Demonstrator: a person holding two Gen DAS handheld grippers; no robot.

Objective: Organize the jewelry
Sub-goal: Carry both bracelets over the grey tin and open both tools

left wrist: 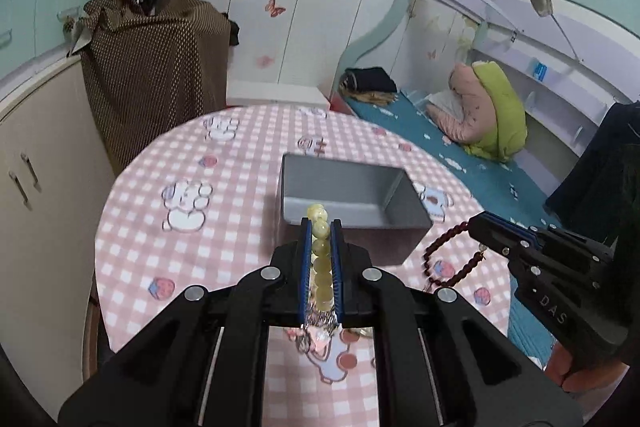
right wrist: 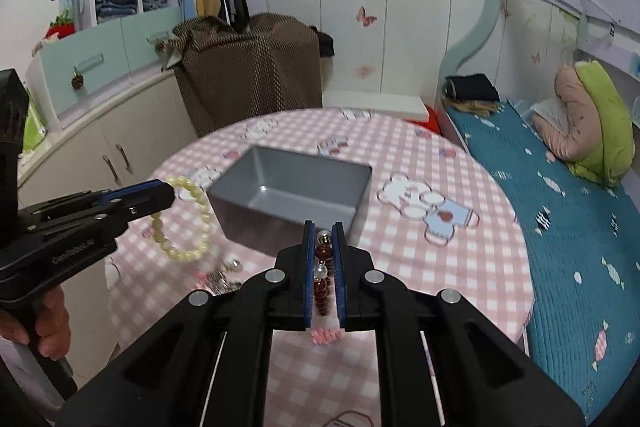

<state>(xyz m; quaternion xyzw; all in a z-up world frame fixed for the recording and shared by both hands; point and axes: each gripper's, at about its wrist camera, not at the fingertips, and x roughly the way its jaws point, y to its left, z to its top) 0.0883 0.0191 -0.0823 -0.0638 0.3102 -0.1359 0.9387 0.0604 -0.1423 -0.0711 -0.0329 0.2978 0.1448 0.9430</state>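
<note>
A grey open box (left wrist: pixel 352 195) stands on the round table; it also shows in the right wrist view (right wrist: pixel 296 191) and looks empty. My left gripper (left wrist: pixel 321 225) is shut on a pale yellow bead bracelet (left wrist: pixel 320 251), held above the table just before the box's near left side; the bracelet hangs as a loop in the right wrist view (right wrist: pixel 188 219) from the left gripper (right wrist: pixel 170 193). My right gripper (right wrist: pixel 323 227) is shut on a dark red bead bracelet (right wrist: pixel 322 279) with a pearl, near the box's front right; it shows in the left wrist view (left wrist: pixel 448 255) hanging from the right gripper (left wrist: pixel 476 223).
The table has a pink checked cloth (left wrist: pixel 160 259) with bear prints. More small jewelry (right wrist: pixel 224 275) lies on the cloth between the grippers. A bed (right wrist: pixel 560 227) stands close on the right, a cabinet (right wrist: pixel 100 147) and a covered brown object (right wrist: pixel 248 67) on the left.
</note>
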